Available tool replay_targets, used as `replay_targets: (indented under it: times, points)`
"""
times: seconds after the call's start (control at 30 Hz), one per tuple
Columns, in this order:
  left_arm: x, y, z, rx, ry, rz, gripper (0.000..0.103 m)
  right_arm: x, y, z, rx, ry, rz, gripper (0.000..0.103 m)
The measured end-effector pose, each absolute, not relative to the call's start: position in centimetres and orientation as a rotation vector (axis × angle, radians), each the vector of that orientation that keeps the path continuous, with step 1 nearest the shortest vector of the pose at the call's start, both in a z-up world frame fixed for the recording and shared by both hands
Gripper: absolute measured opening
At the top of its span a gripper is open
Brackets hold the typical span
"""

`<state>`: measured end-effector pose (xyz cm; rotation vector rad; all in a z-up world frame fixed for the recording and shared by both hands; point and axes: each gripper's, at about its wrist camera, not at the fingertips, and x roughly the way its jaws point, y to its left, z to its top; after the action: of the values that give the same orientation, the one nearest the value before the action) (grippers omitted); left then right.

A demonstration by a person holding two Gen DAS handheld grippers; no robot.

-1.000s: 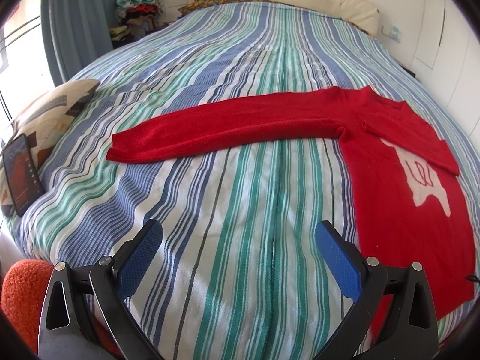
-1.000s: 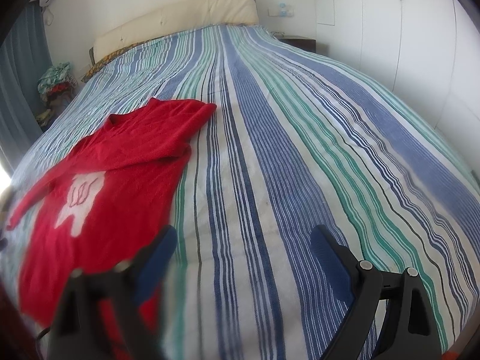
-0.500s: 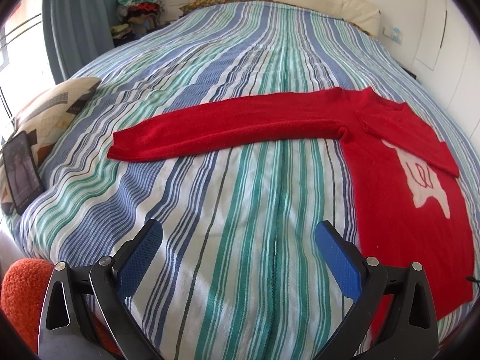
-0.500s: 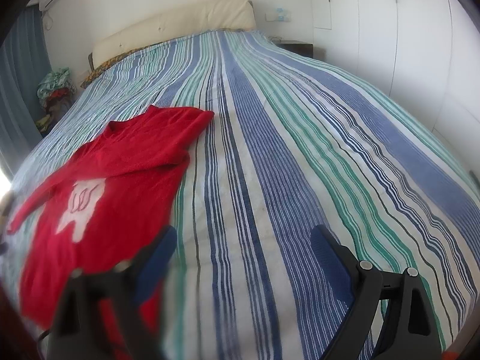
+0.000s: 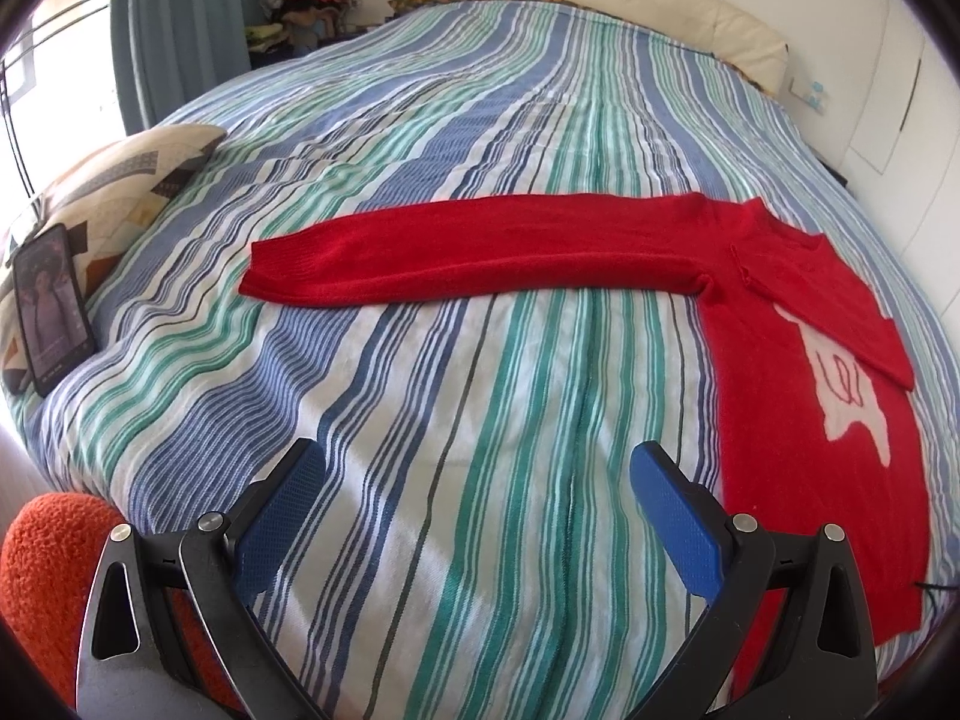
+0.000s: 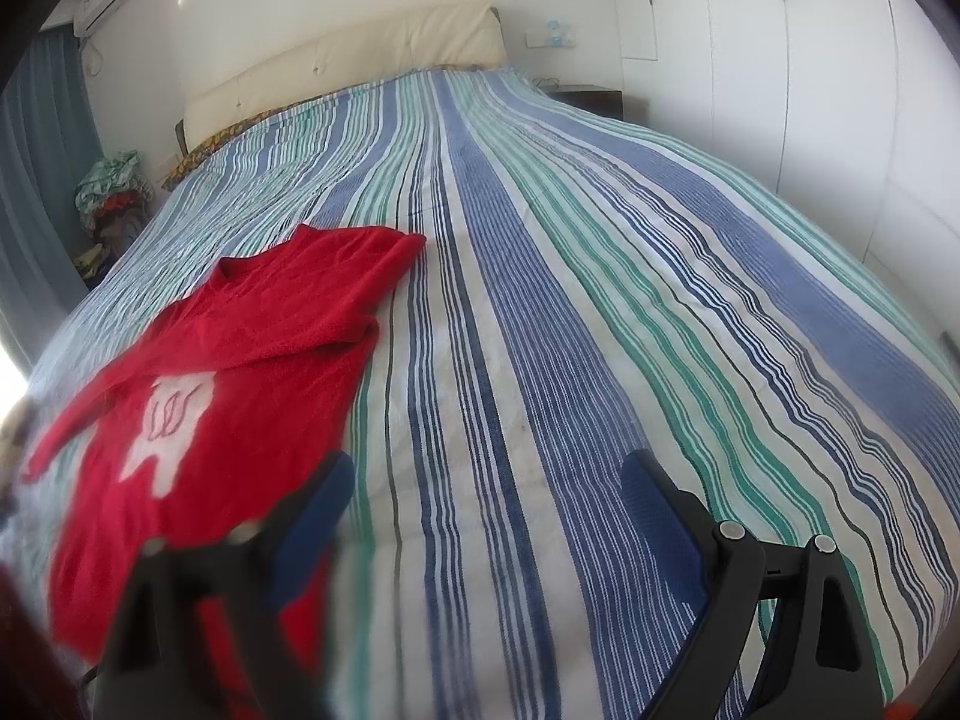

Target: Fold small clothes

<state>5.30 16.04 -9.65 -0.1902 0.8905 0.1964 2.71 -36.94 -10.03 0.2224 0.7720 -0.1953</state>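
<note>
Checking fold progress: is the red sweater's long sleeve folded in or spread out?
Spread out: the sleeve of the red sweater lies straight across the striped bedspread.

Striped bed (image 5: 480, 360), cream headboard (image 6: 372, 54), white walls, blue curtain (image 5: 180, 30), daylight.

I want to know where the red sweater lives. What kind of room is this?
Most likely a bedroom. The red sweater lies on a big bed with a striped cover, a padded headboard stands at the far end, and a patterned pillow sits at one edge.
</note>
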Motion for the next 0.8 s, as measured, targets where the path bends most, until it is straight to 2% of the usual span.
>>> replay_targets:
  times: [0.2, 0.4, 0.53, 0.67, 0.73, 0.8]
  points:
    - [5.8, 17.0, -8.5, -0.251, 0.906, 0.136, 0.102, 2.5, -37.2, -9.9, 0.233, 0.767, -0.205, 0.090]
    - [7.8, 26.4, -5.3, -0.531, 0.823, 0.181, 0.102, 2.6, -37.3, -9.9, 0.230, 0.770, -0.205, 0.090]
    - [9.3, 34.0, -7.1, -0.756, 0.815, 0.273, 0.102, 2.7, -37.3, -10.0, 0.231, 0.768, -0.200, 0.090]
    - [12.2, 36.4, -11.2, -0.811, 0.931, 0.298, 0.100, 2.7, -37.3, -10.1, 0.239, 0.771, -0.199, 0.090]
    - [13.5, 36.3, -12.6, -0.796, 0.972, 0.310, 0.094, 2.8, -37.2, -10.2, 0.238, 0.779, -0.199, 0.090]
    - [14.8, 35.8, -13.7, -0.764, 1.007, 0.295, 0.081, 2.9, -37.1, -10.3, 0.231, 0.783, -0.199, 0.090]
